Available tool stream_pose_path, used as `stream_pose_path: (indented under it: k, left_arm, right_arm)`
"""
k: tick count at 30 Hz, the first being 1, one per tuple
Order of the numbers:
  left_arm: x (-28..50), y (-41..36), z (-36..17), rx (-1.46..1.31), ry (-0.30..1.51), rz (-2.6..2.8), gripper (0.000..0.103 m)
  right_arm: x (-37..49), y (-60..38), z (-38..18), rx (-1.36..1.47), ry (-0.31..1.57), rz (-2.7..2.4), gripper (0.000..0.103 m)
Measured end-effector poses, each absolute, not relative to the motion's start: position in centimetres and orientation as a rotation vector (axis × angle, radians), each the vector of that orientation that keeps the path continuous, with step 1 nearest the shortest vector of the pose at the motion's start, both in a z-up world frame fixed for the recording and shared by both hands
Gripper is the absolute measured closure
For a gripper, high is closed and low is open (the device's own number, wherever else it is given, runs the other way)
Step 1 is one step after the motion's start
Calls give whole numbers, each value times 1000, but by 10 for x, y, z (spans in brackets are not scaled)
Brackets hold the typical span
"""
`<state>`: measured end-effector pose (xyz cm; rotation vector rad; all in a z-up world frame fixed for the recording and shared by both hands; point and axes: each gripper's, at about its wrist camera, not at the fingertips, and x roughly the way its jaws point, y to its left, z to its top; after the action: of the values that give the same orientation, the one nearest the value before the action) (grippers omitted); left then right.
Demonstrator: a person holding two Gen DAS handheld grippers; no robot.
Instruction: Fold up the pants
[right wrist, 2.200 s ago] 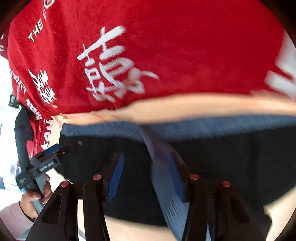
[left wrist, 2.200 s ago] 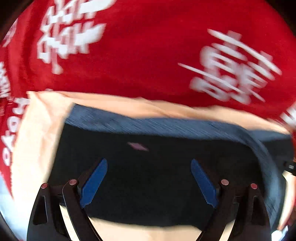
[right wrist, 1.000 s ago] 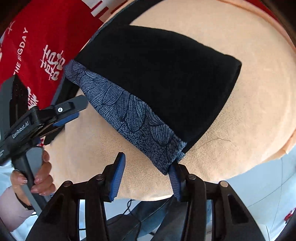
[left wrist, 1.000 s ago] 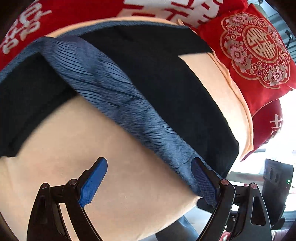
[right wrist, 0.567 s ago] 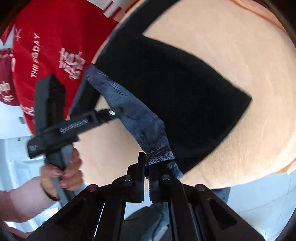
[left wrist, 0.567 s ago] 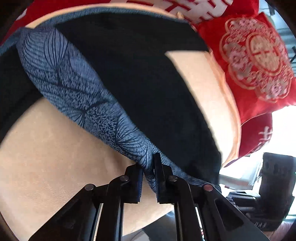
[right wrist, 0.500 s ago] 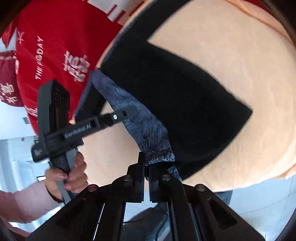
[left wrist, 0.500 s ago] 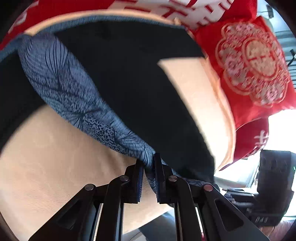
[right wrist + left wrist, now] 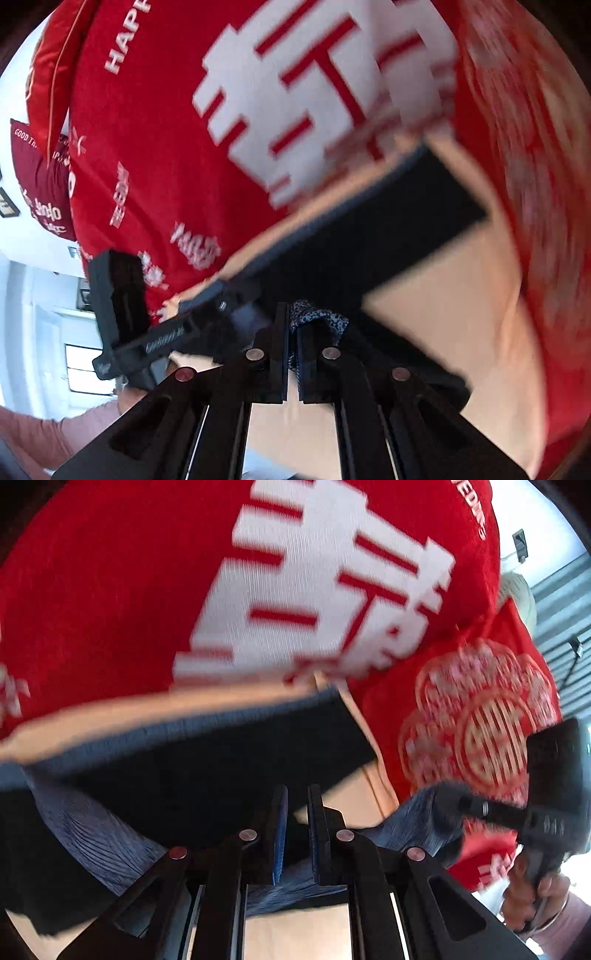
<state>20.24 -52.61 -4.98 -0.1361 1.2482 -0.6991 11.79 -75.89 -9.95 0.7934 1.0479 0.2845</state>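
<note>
The pants (image 9: 207, 768) are black with a blue leaf-patterned band (image 9: 92, 834) and lie on a peach cushion (image 9: 295, 934). My left gripper (image 9: 297, 794) is shut on the pants' fabric, holding it off the cushion. In the same view the other gripper (image 9: 546, 794) sits at the right, pinching the blue band (image 9: 428, 816). In the right wrist view my right gripper (image 9: 291, 317) is shut on a bunched bit of the patterned band (image 9: 317, 314), with the black pants (image 9: 369, 229) stretching beyond it. The left gripper (image 9: 147, 332) shows at the left there.
A red blanket with big white characters (image 9: 110, 590) fills the far side of both views. A red pillow with a gold emblem (image 9: 487, 723) lies to the right. A hand (image 9: 535, 897) holds the right tool, and a pink sleeve (image 9: 55, 432) shows bottom left.
Both grippers went from open to shut on the patterned edge of the pants, then rose and carried it over the black fabric toward the red blanket.
</note>
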Motion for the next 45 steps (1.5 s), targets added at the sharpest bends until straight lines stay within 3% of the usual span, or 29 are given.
stream_pose_path:
  k: [7,9,10,12,13,14,15,16,17,21,23,26,30,33,36,41,45]
  left_arm:
    - [227,-497,-46,0,1193,-469,89]
    - [227,-488,-63,49,1229,-414,61]
    - [227,-484,-71,58,1242,-382,37]
    - [226,-472,-88,70,1257,-337,36]
    - [225,-468,-98,78,1280,-326,36]
    - [225,-467,-107,83,1300,-311,36]
    - [226,-465,-118,96,1319,-289,36]
    - [227,-465,-123,104,1330,-280,36]
    - [228,-464,-129,111,1341,-273,36]
    - [237,-465,-137,140,1336,-241,36]
    - [245,-465,-139,143,1331,-224,36]
    - [256,-471,-144,157,1312,-208,36]
    - [264,-475,-178,221,1346,-170,36]
    - [262,-464,-191,207,1317,-146,18]
    - [265,-450,-186,163,1370,-133,17]
    - [287,-417,-160,135,1281,-47,17]
    - [314,-396,-180,58,1335,32,17]
  right_arm:
    - [225,-803,-102,666,1067,174,96]
    - [251,-805,-116,603,1111,129,96]
    - [258,-804,-122,580,1128,121,96]
    - [270,-800,-133,504,1156,88,96]
    - [273,-799,-137,473,1163,77,85]
    - [276,-797,-139,442,1168,70,62]
    - [278,-794,-140,417,1165,68,48]
    - [279,-791,-139,396,1151,67,26]
    - [277,-789,-134,364,1121,46,23]
    - [266,-795,-117,397,1084,56,25]
    - [251,-795,-118,452,1097,62,43]
    - [221,-788,-146,475,1205,18,61]
    - [201,-779,-187,451,1300,-16,62]
    - [207,-779,-208,316,1314,-78,63]
    - [210,-791,-213,349,1321,-108,65]
    - [220,-776,-185,398,1251,30,62]
    - [261,-724,-187,353,1239,219,62]
